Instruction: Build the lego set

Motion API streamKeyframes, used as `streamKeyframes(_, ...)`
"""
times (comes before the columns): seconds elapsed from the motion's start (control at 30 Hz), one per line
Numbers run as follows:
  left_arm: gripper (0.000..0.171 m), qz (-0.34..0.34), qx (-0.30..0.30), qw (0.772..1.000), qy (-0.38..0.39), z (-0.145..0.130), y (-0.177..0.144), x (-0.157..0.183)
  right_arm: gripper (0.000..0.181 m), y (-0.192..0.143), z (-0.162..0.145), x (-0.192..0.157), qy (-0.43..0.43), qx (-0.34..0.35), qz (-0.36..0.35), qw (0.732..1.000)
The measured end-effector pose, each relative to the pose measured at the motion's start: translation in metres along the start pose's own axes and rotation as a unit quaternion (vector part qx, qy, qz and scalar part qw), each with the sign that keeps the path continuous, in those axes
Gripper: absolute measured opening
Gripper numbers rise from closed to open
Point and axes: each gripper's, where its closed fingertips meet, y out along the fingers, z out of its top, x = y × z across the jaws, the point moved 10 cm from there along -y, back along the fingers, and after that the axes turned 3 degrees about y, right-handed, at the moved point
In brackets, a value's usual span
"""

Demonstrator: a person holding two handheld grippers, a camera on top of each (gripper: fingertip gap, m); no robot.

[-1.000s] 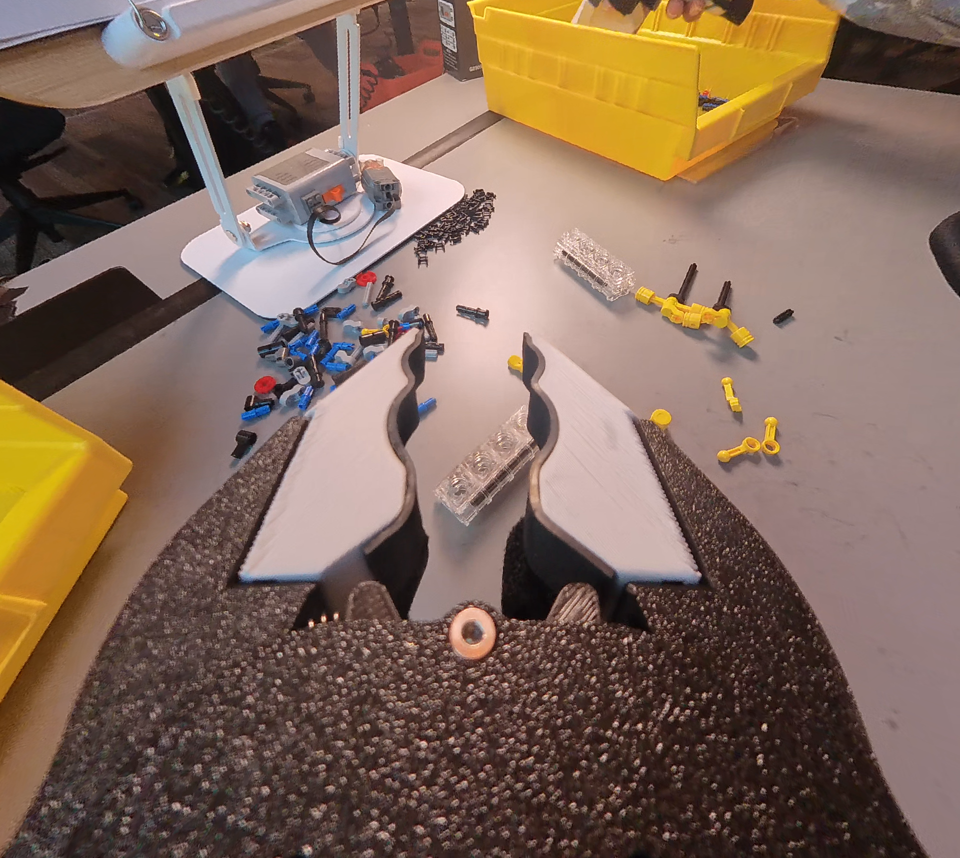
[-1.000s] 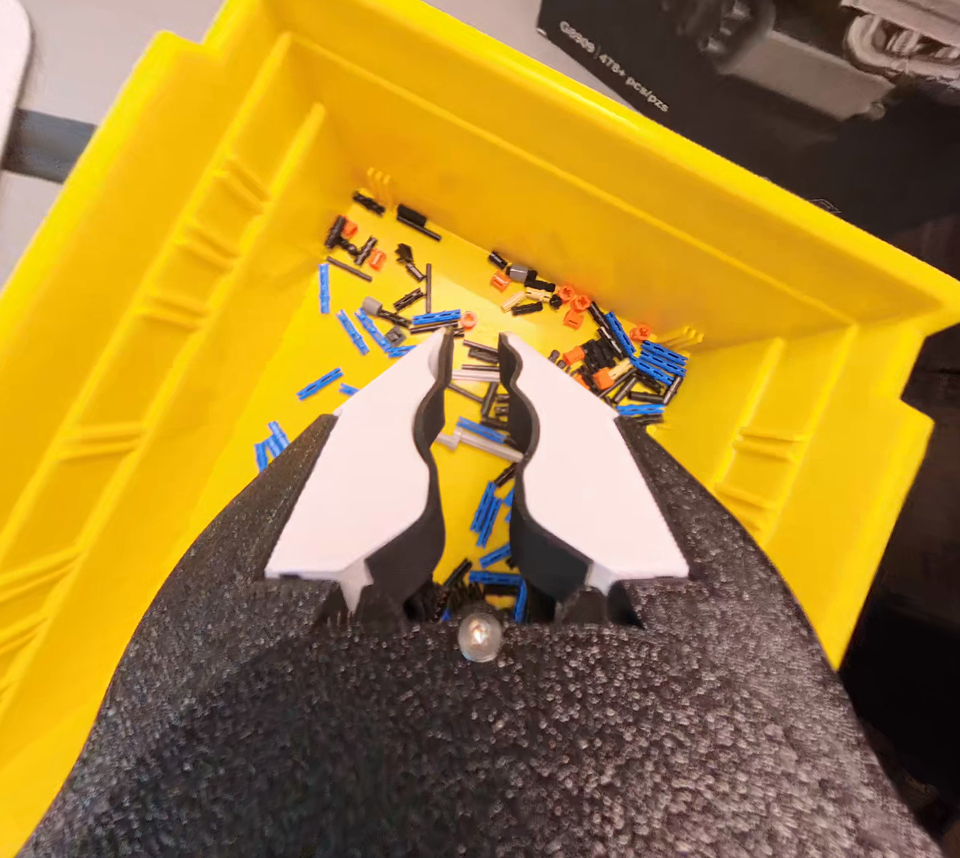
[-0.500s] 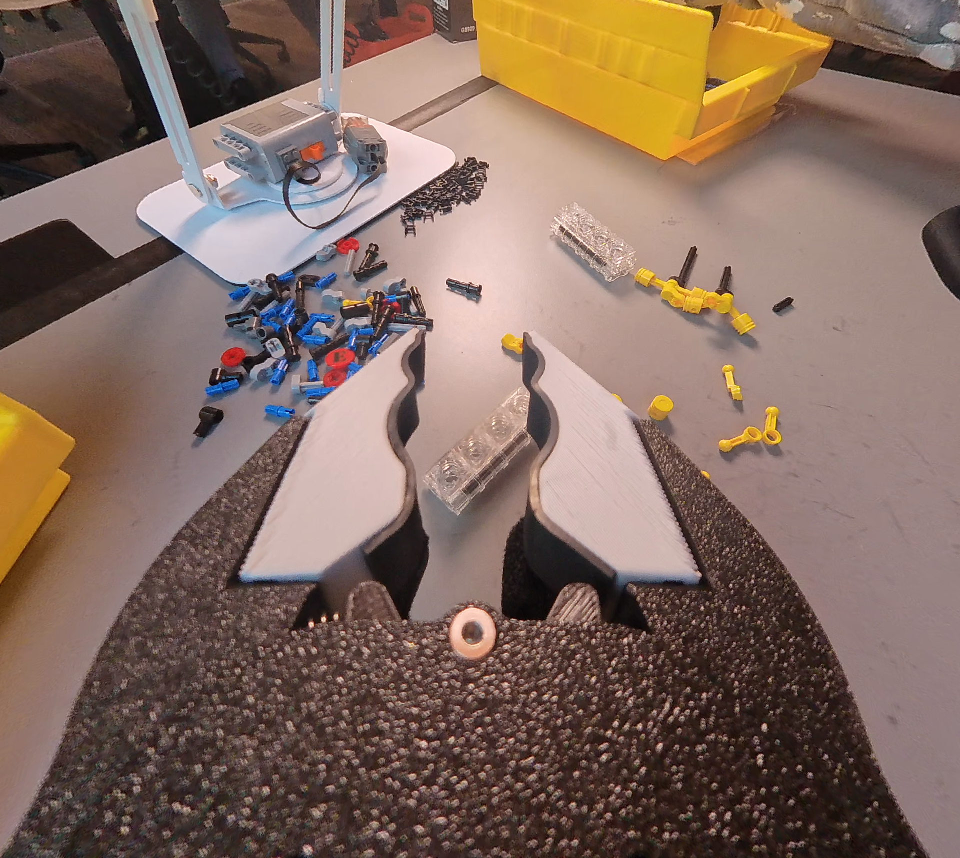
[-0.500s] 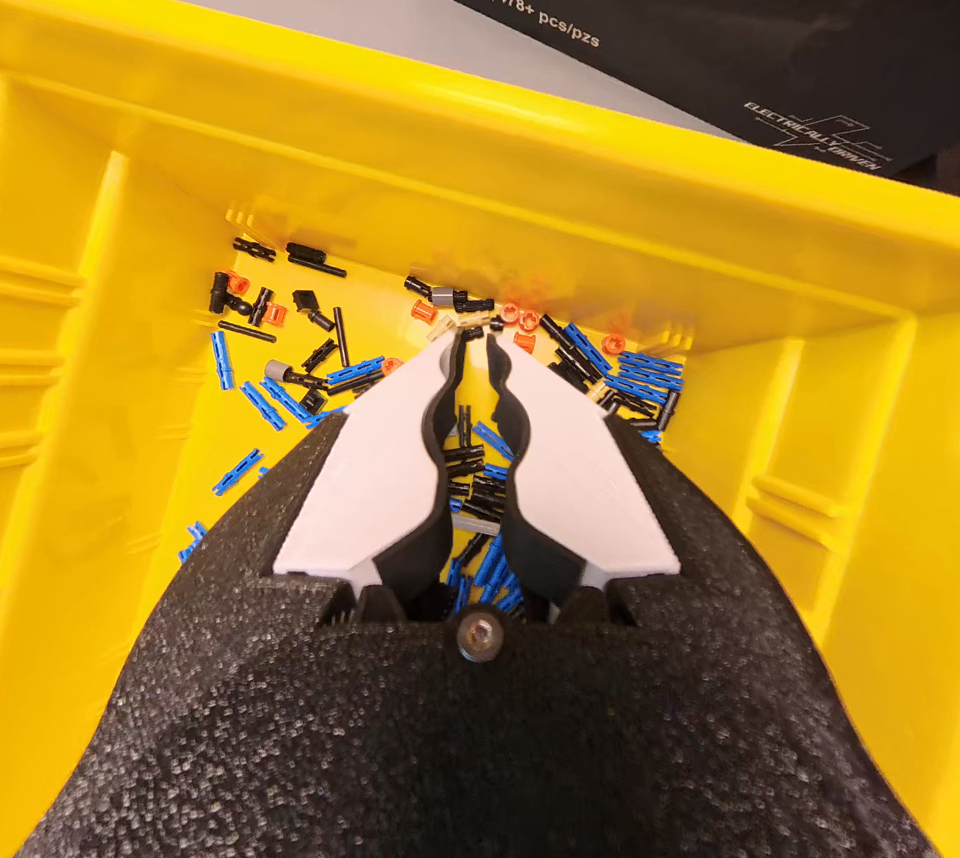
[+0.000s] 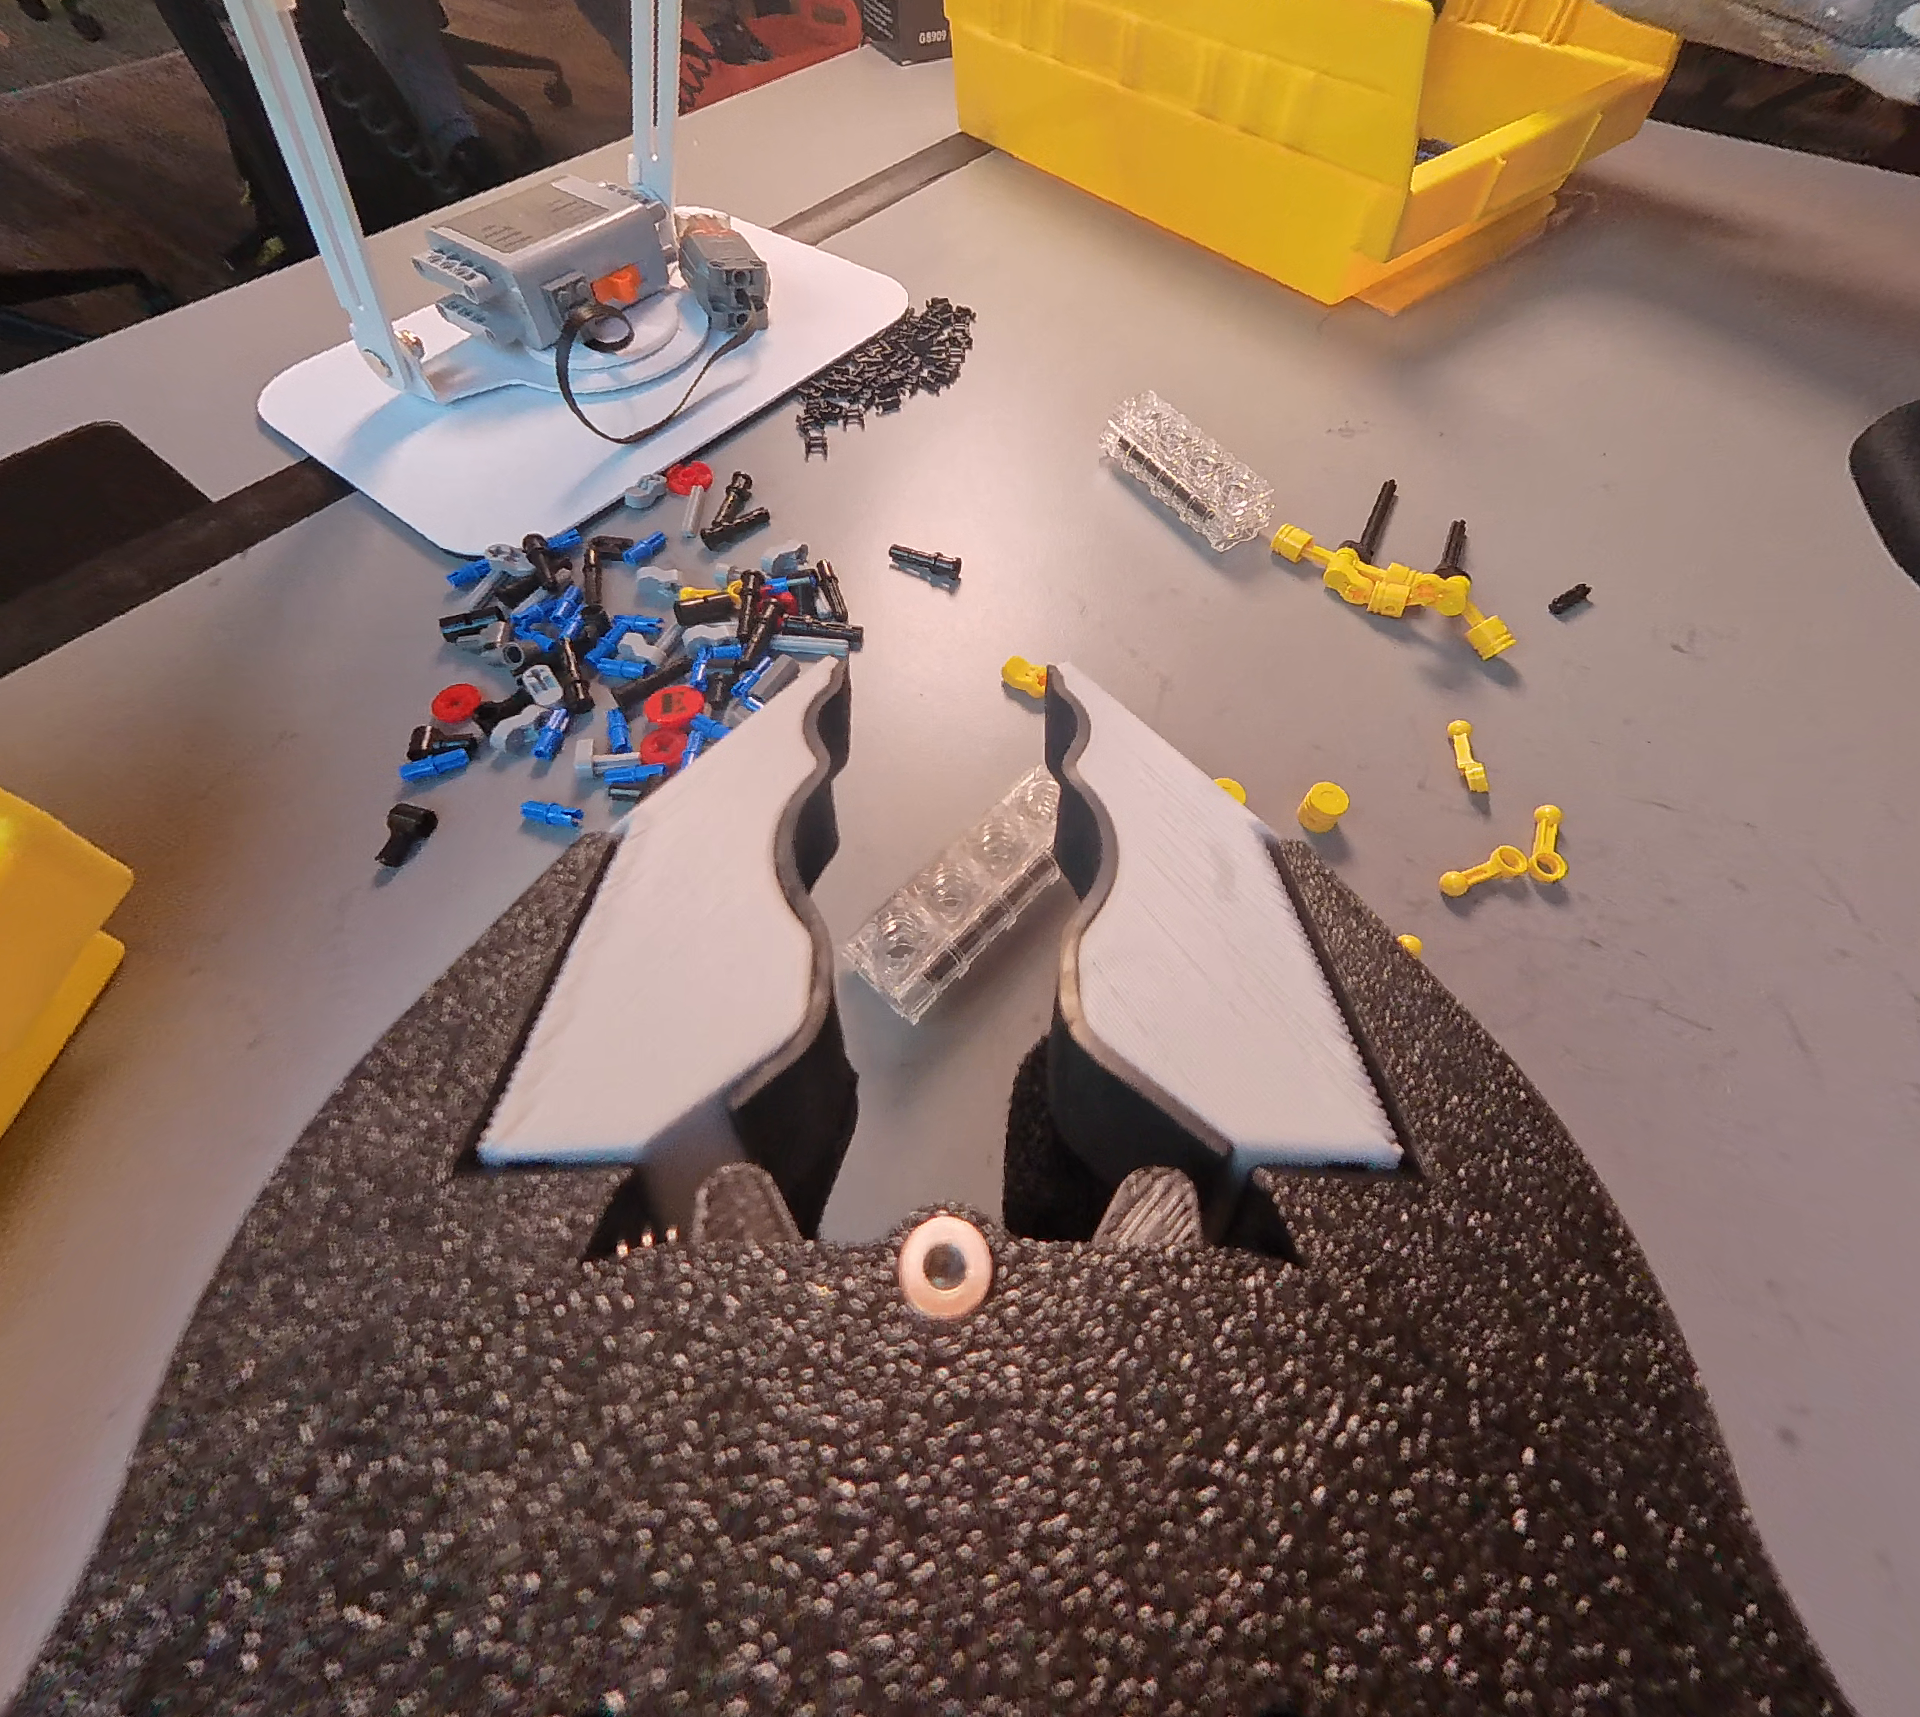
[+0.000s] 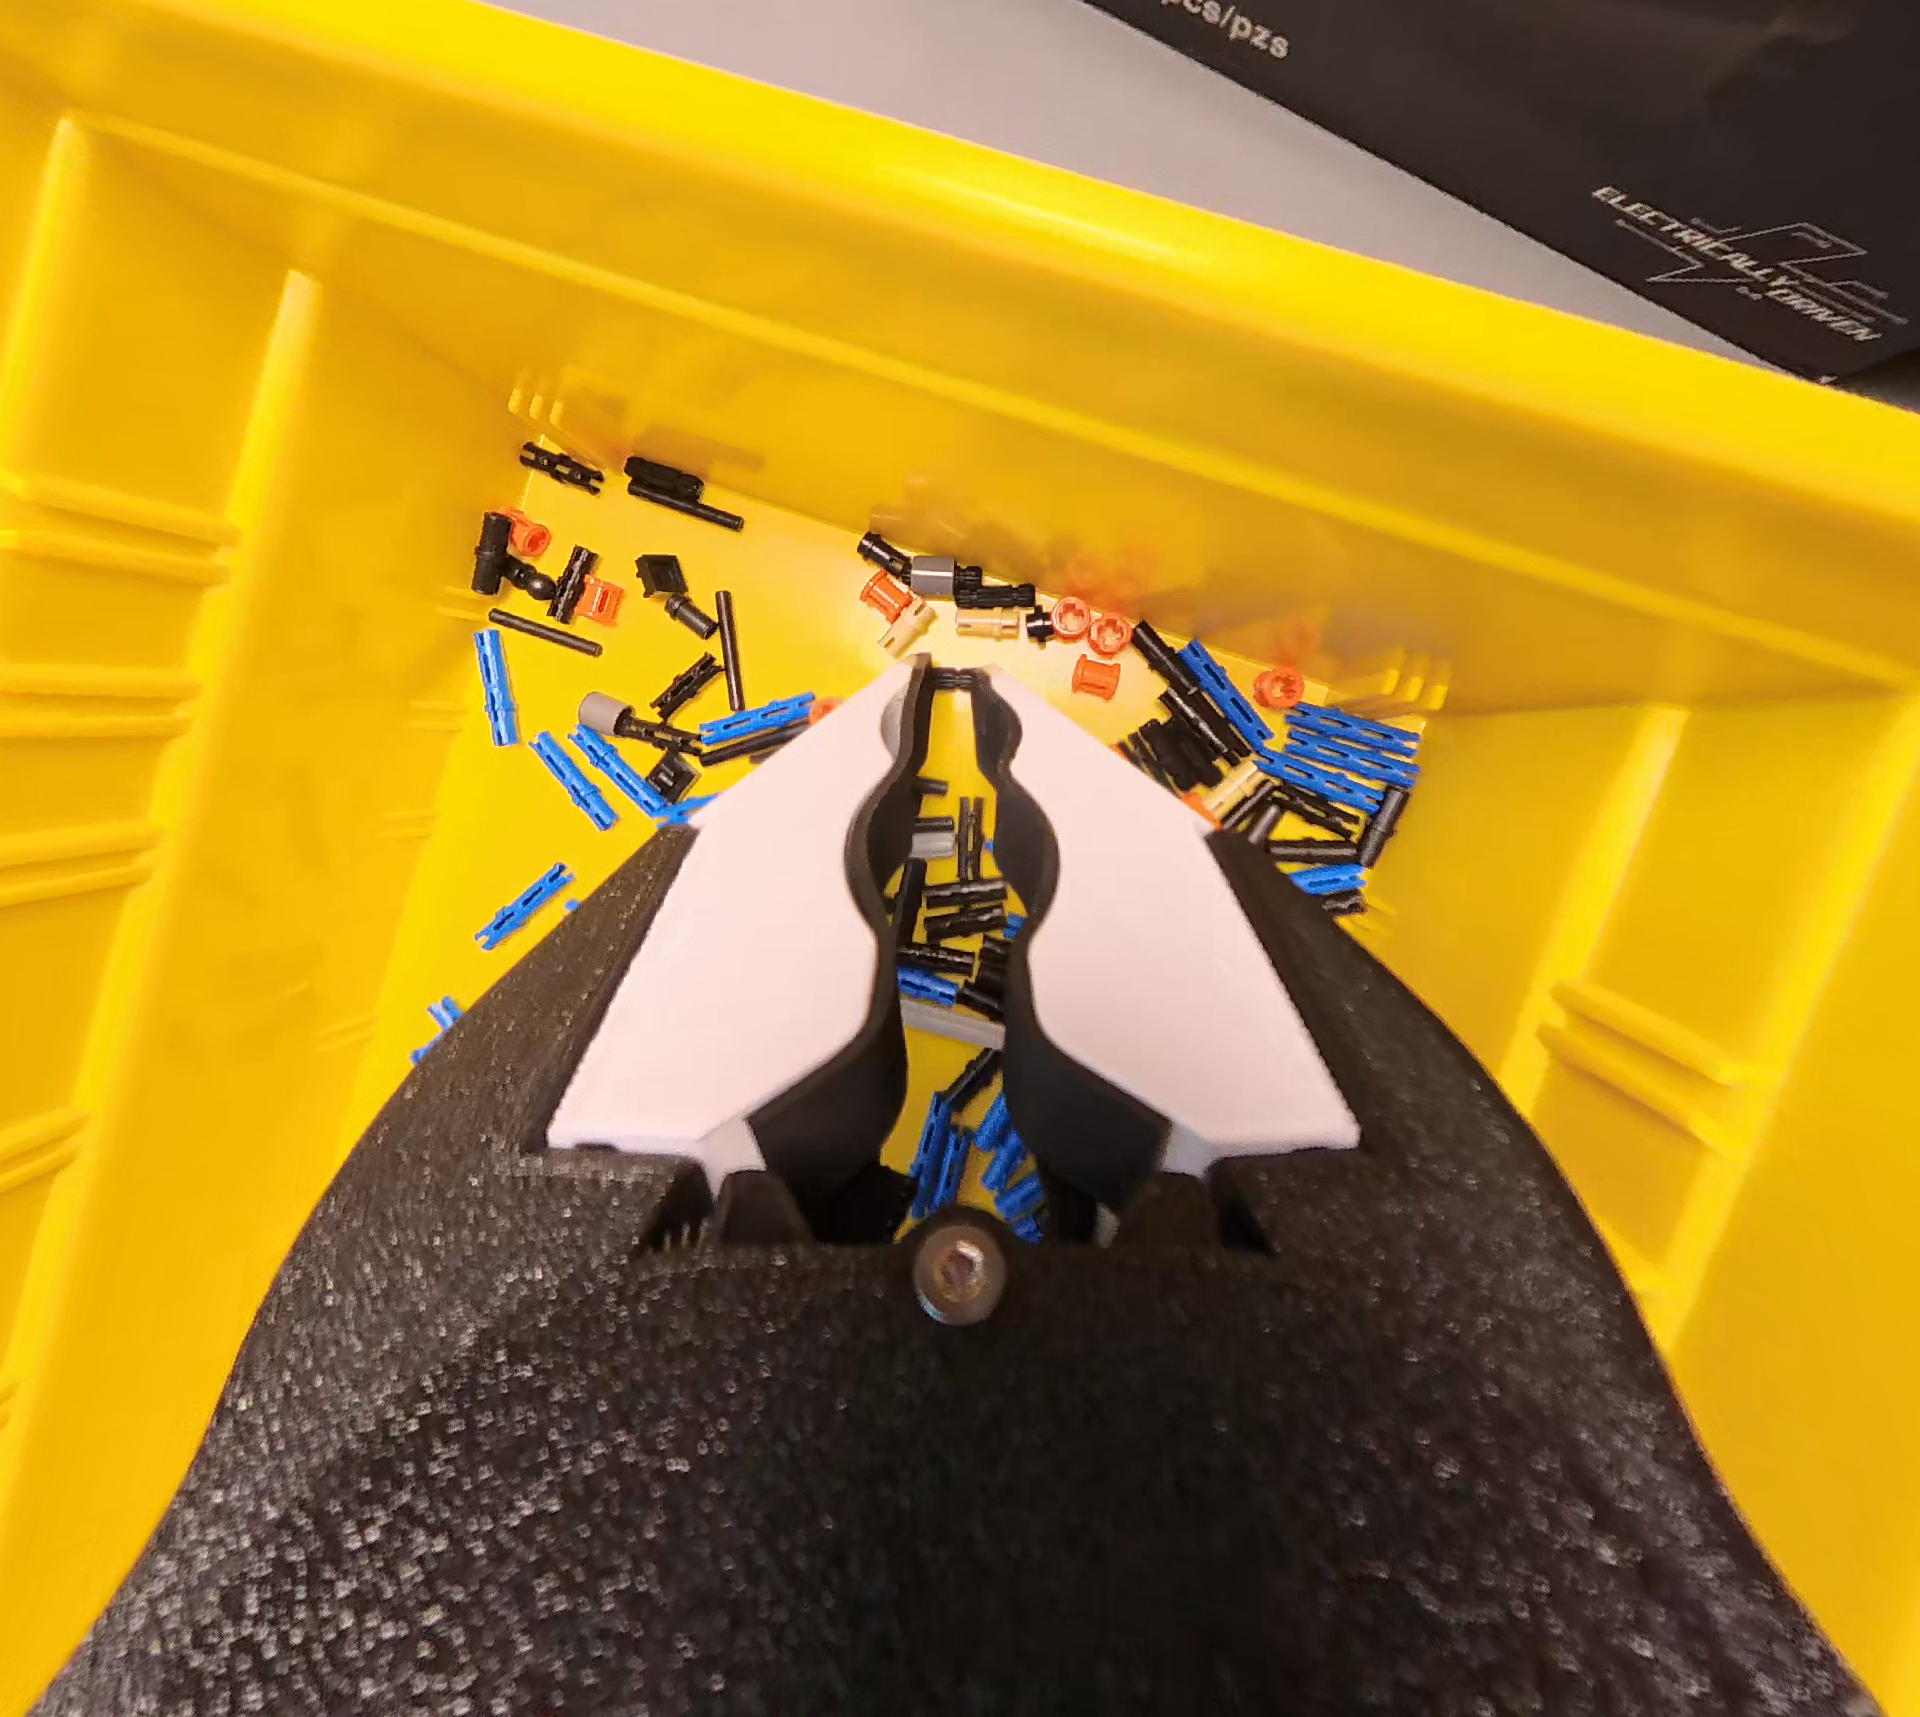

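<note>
While the left gripper (image 5: 945,691) hovers with jaws spread above a clear studded brick (image 5: 961,898) on the grey table (image 5: 1558,1096), the right gripper (image 6: 951,675) reaches into a yellow bin (image 6: 935,233), its tips pinched on a small black pin (image 6: 954,678) among loose blue, black and orange pieces.

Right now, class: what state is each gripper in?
Left gripper: open, holding nothing, above a clear brick.
Right gripper: shut on a small black pin.
</note>
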Motion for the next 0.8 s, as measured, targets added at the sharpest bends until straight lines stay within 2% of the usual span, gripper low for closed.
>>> streamKeyframes(0.13, 0.038, -0.002, 0.0, 1.0, -0.003, -0.001, 0.0, 0.0, 0.003, -0.007, -0.004, 0.001, -0.016, -0.024, 0.013, 0.999)
streamKeyframes(0.27, 0.038, -0.004, -0.004, 1.0, -0.002, -0.002, 0.002, 0.0, 0.013, -0.016, 0.003, 0.001, -0.053, 0.003, 0.023, 0.998)
streamKeyframes(0.43, 0.038, -0.004, -0.01, 1.0, -0.001, -0.003, 0.003, 0.0, 0.017, -0.01, 0.009, -0.006, -0.122, -0.009, 0.024, 0.992)
streamKeyframes(0.57, 0.037, -0.002, -0.011, 1.0, -0.002, -0.004, 0.003, -0.001, 0.016, -0.003, 0.008, -0.005, -0.112, -0.033, 0.019, 0.993)
streamKeyframes(0.8, 0.038, -0.006, -0.013, 1.0, -0.003, -0.004, 0.004, 0.0, 0.011, -0.002, 0.002, 0.001, -0.062, -0.036, 0.031, 0.997)
